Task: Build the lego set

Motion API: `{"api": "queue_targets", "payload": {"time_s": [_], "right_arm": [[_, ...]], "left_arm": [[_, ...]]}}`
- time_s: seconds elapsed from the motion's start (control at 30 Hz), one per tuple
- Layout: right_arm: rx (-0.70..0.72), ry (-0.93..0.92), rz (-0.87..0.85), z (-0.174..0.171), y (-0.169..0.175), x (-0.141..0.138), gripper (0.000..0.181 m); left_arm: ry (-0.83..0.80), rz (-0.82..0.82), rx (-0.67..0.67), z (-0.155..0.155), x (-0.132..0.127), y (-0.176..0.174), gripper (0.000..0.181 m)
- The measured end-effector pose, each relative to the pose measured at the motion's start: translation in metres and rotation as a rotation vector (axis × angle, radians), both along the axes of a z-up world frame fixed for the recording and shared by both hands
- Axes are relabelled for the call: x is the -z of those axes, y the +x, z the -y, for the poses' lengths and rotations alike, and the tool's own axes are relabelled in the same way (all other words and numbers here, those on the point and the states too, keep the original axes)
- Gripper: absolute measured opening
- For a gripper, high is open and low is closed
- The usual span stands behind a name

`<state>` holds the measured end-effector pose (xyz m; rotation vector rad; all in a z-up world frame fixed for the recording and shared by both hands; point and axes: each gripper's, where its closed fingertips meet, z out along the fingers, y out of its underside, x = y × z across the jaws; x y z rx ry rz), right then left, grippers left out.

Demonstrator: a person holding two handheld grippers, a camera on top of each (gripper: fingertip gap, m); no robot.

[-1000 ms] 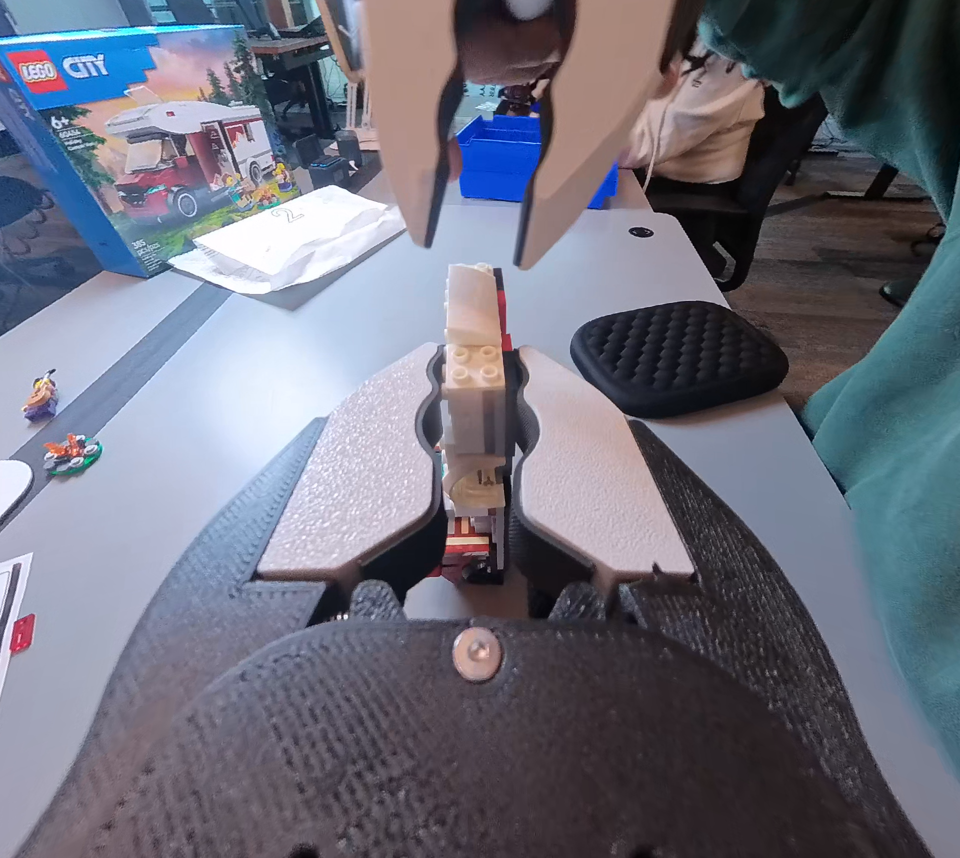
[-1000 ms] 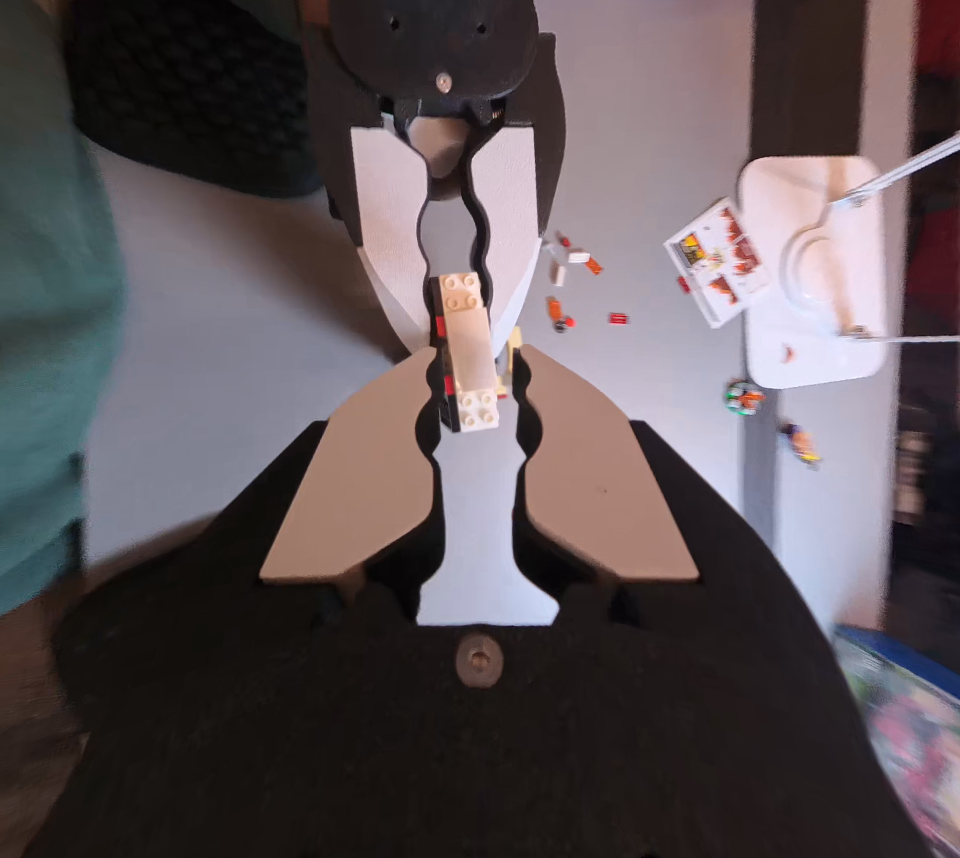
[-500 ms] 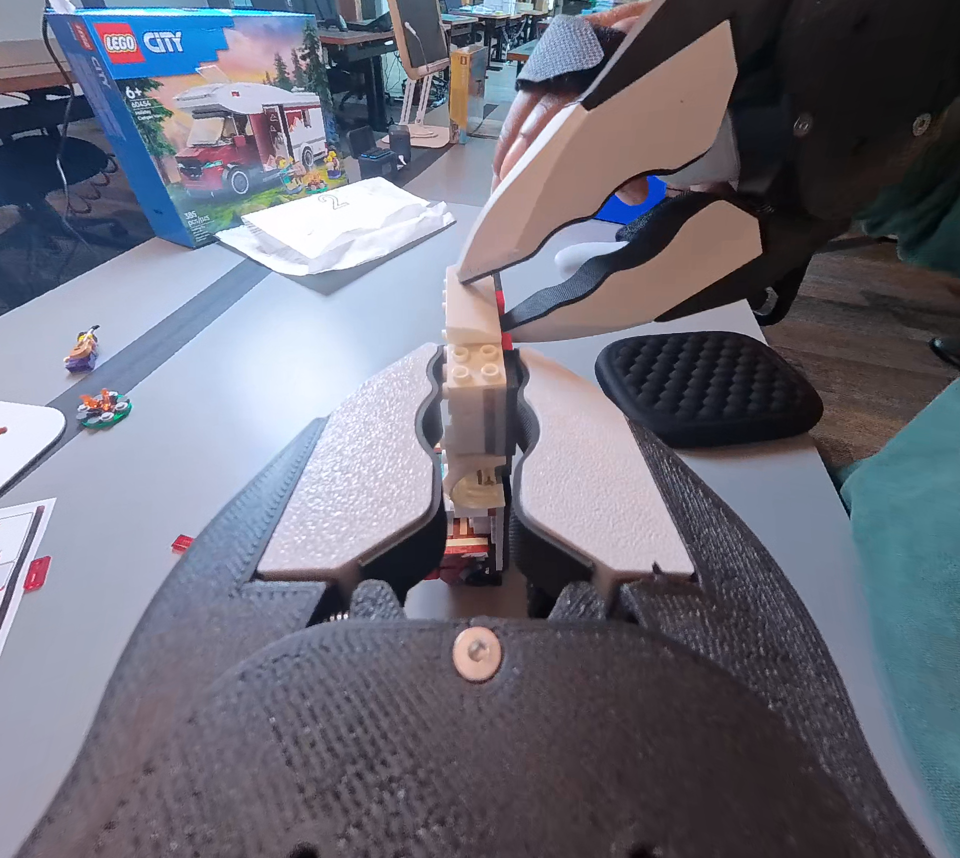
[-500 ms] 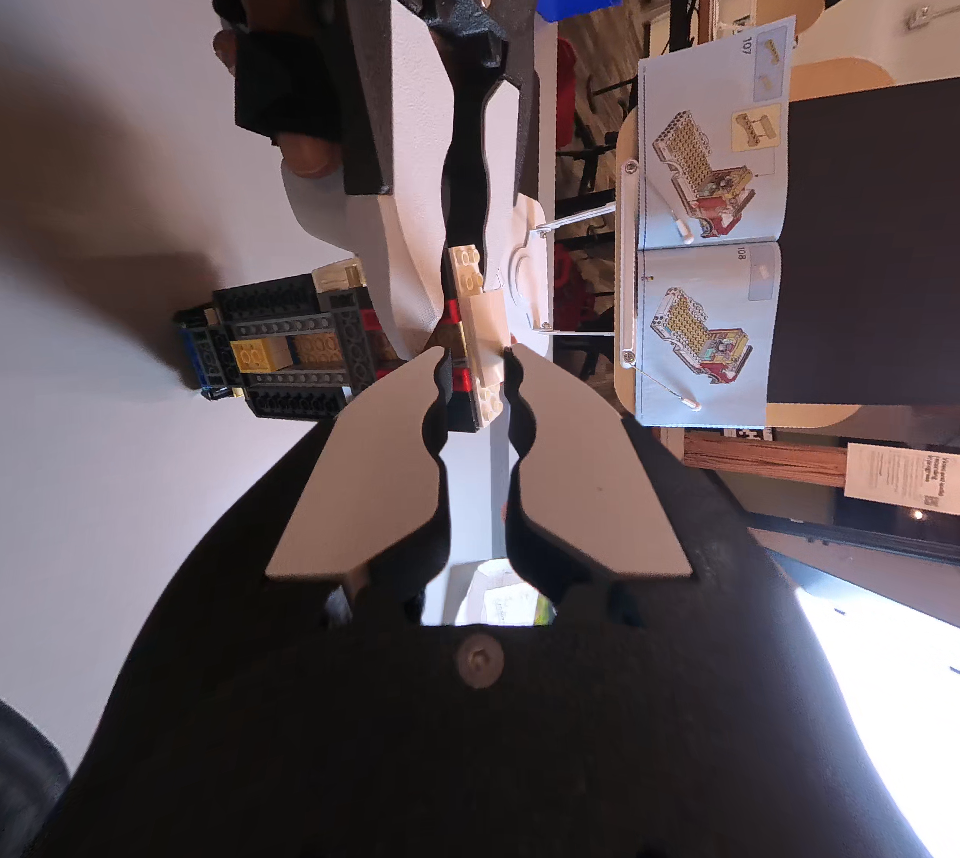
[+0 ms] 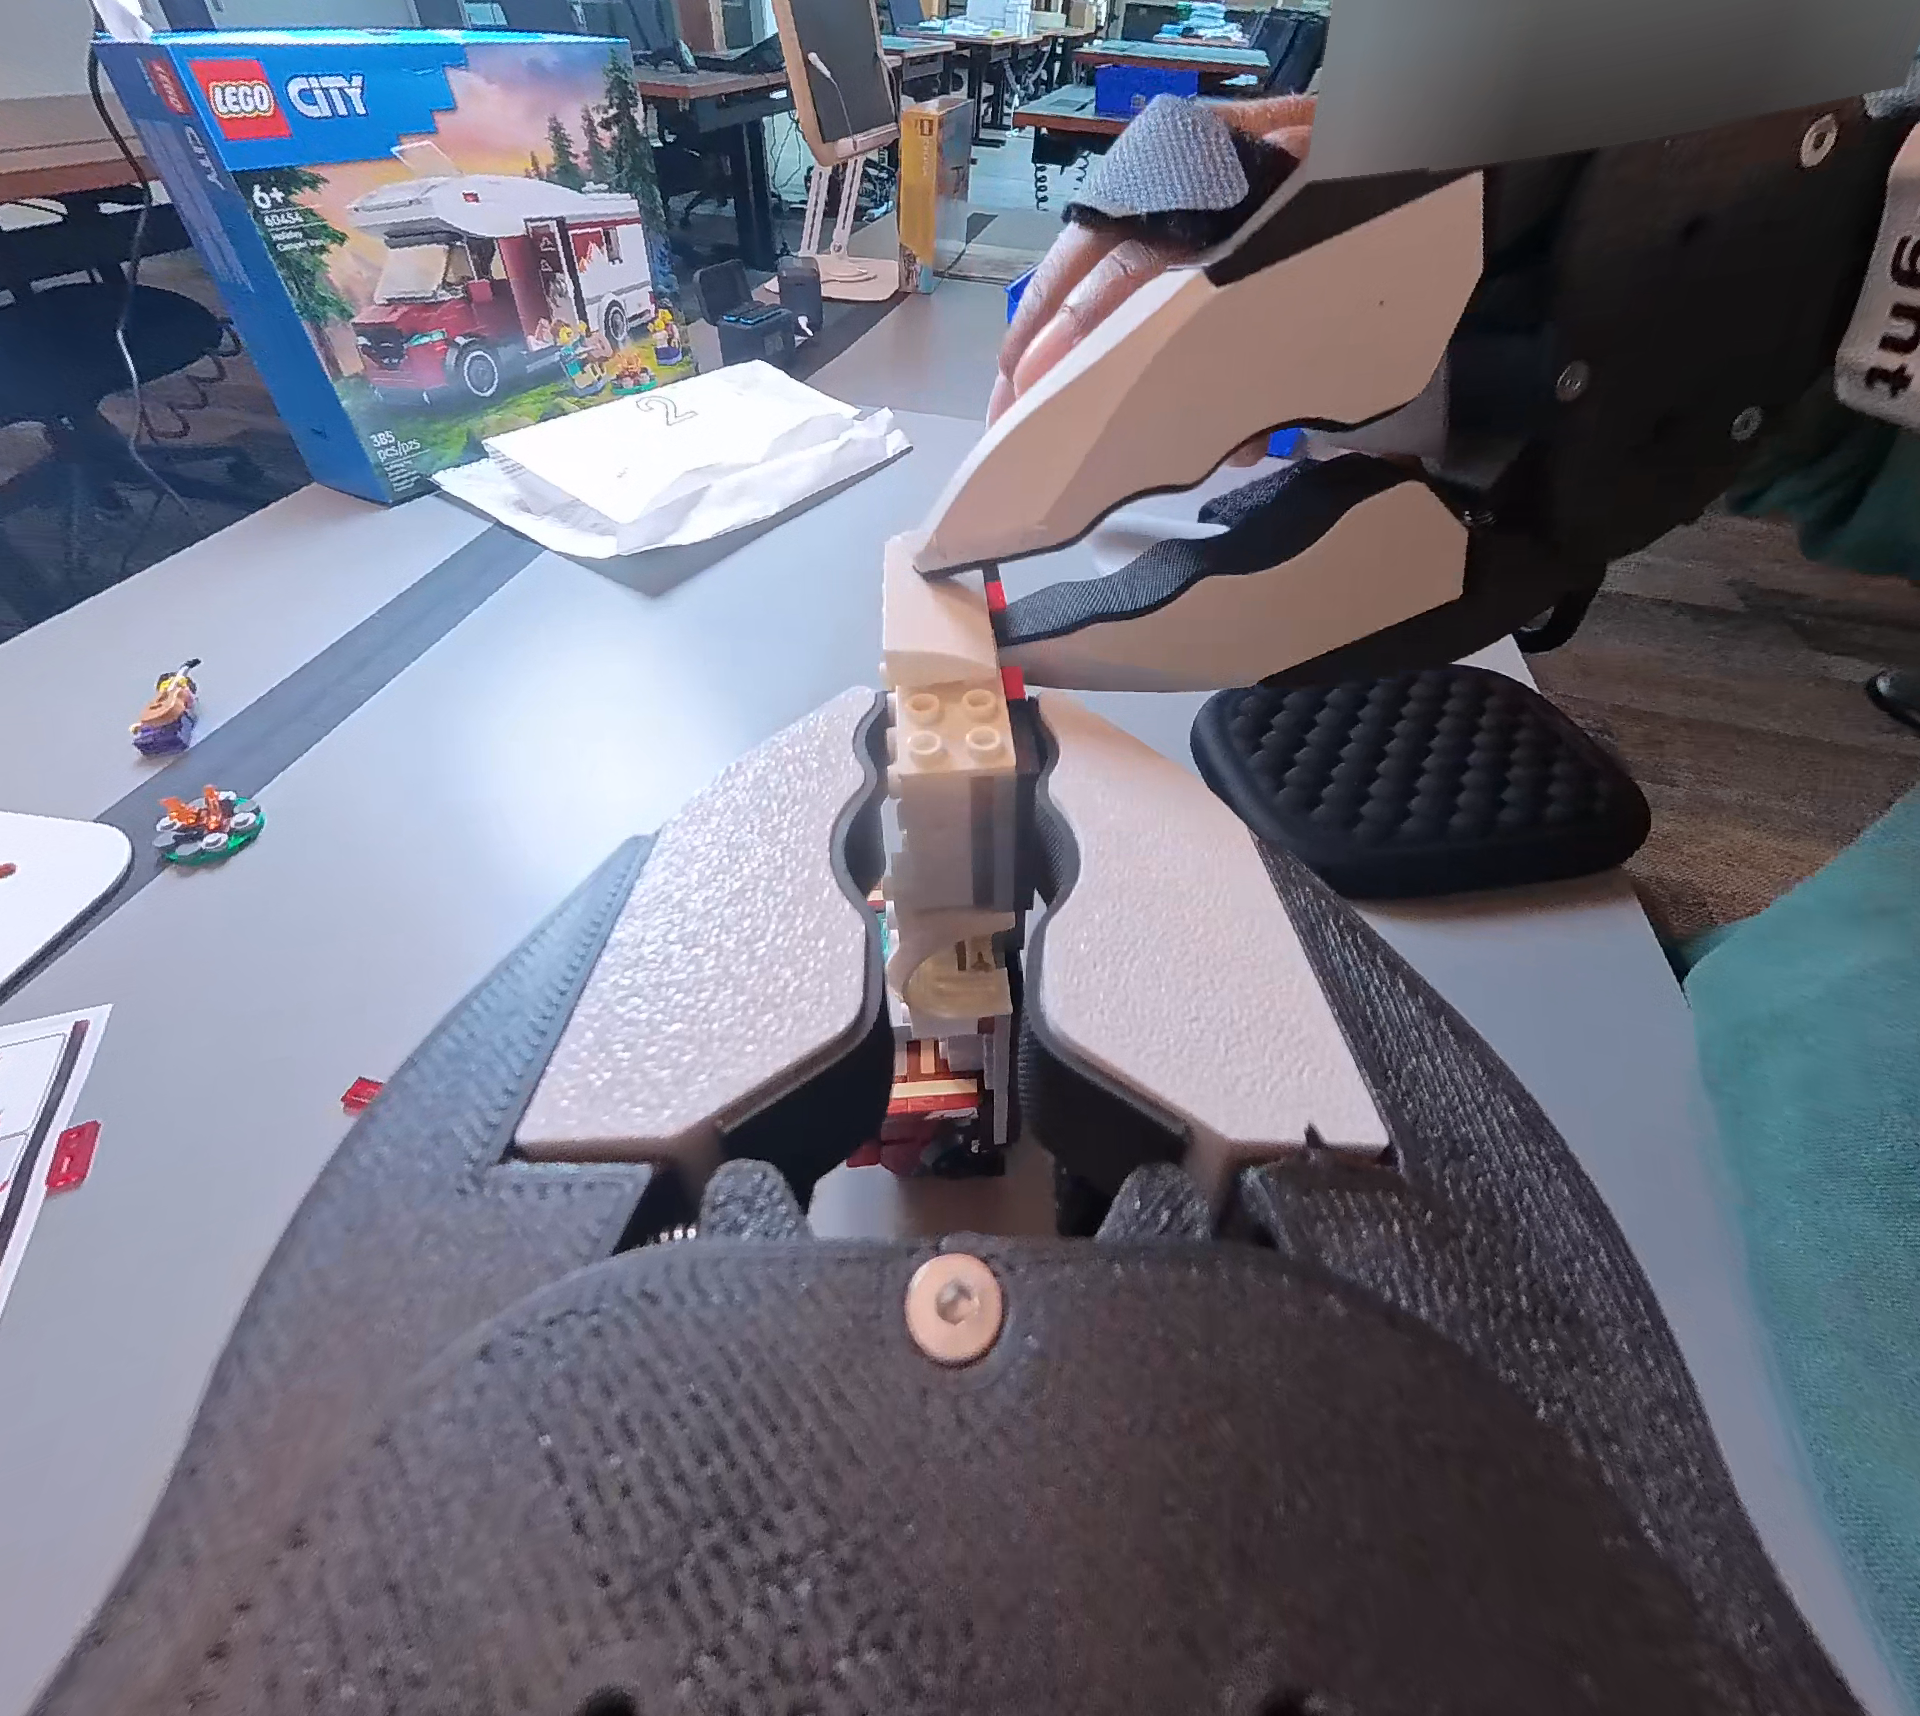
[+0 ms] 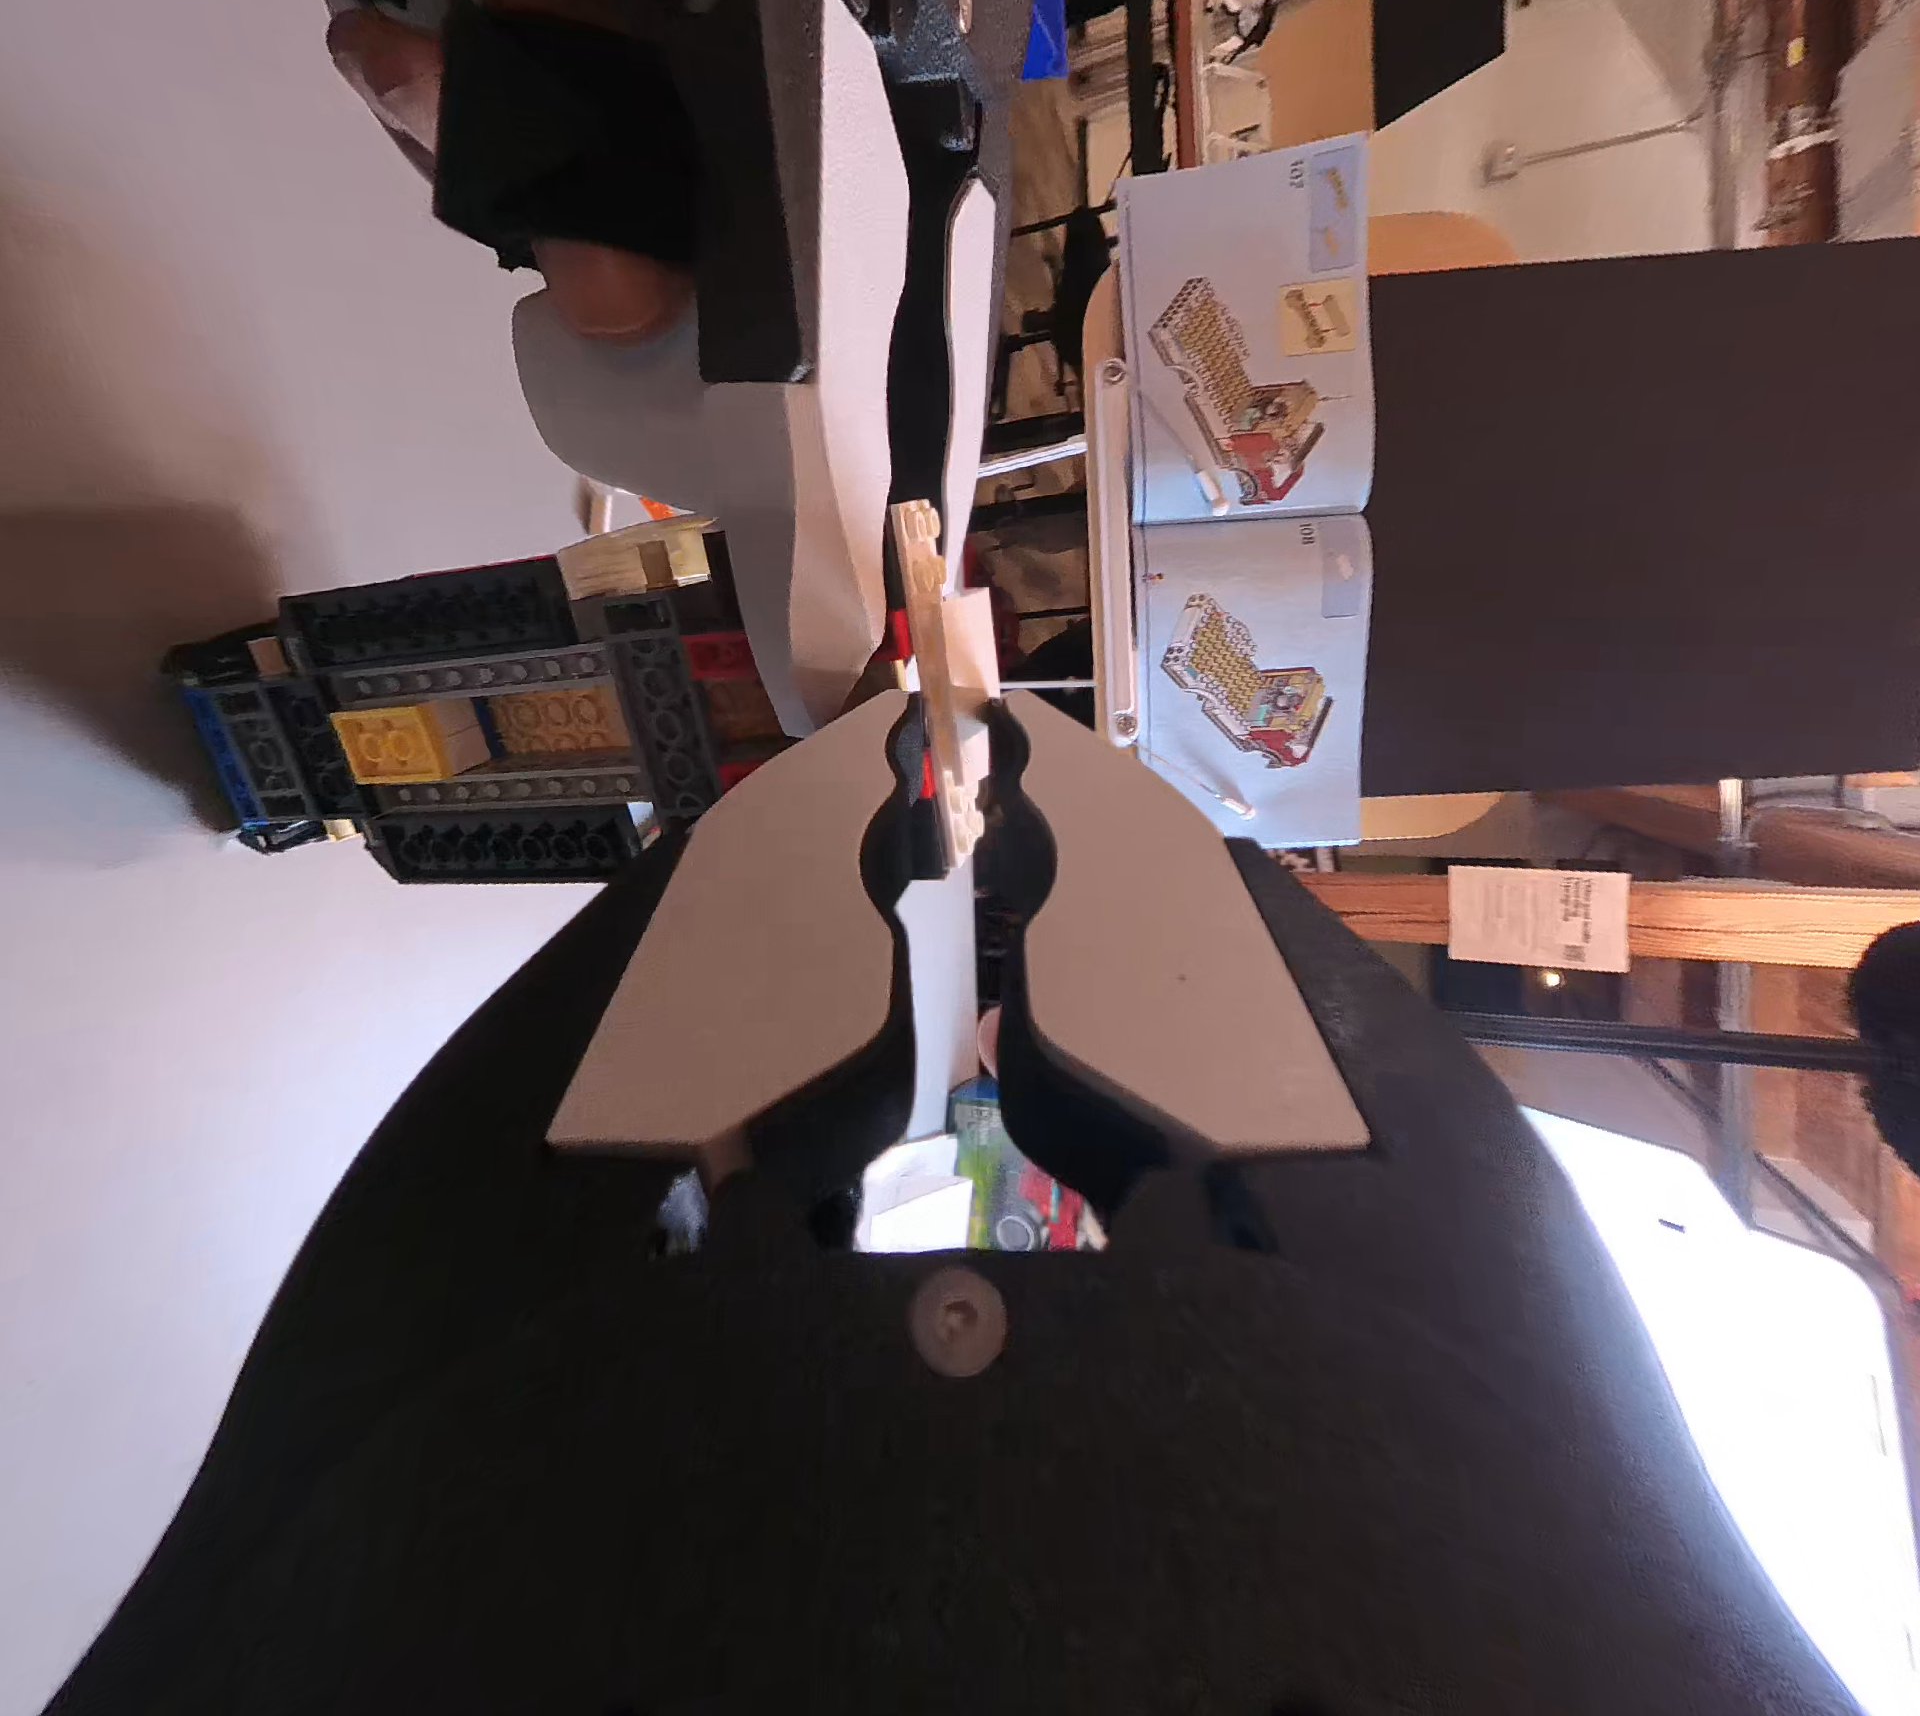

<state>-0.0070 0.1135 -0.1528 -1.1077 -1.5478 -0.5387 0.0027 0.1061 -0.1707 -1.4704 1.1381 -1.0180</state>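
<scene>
Right gripper (image 5: 992, 601) swung from above to side of wall panel (image 5: 951, 793), fingers now pinching panel's far end. Left gripper (image 5: 951, 731) clamps panel upright between pads. Chassis (image 6: 457, 721) waits beyond fingers. Judgement: handover or press underway.

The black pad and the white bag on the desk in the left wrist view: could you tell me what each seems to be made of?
The black pad looks like soft rubber or foam, matte, with a dimpled quilted surface and rounded edges. The white bag looks like paper, matte, judging by its sharp creases and crumpled torn end, though thin plastic cannot be ruled out.
</scene>
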Motion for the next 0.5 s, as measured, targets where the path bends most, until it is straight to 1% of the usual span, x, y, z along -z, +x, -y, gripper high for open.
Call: {"api": "queue_targets", "payload": {"time_s": [0.33, 0.5], "right_arm": [[-0.024, 0.18, 0.054, 0.0038, 0.0007, 0.0004, 0.009], [-0.03, 0.241, 0.045, 0.0064, 0.0011, 0.0008, 0.009]], "left_arm": [[0.025, -0.007, 0.007, 0.0017, 0.0, 0.0003, 0.024], [0.036, -0.011, 0.011, 0.0032, 0.0001, 0.0004, 0.024]]}}
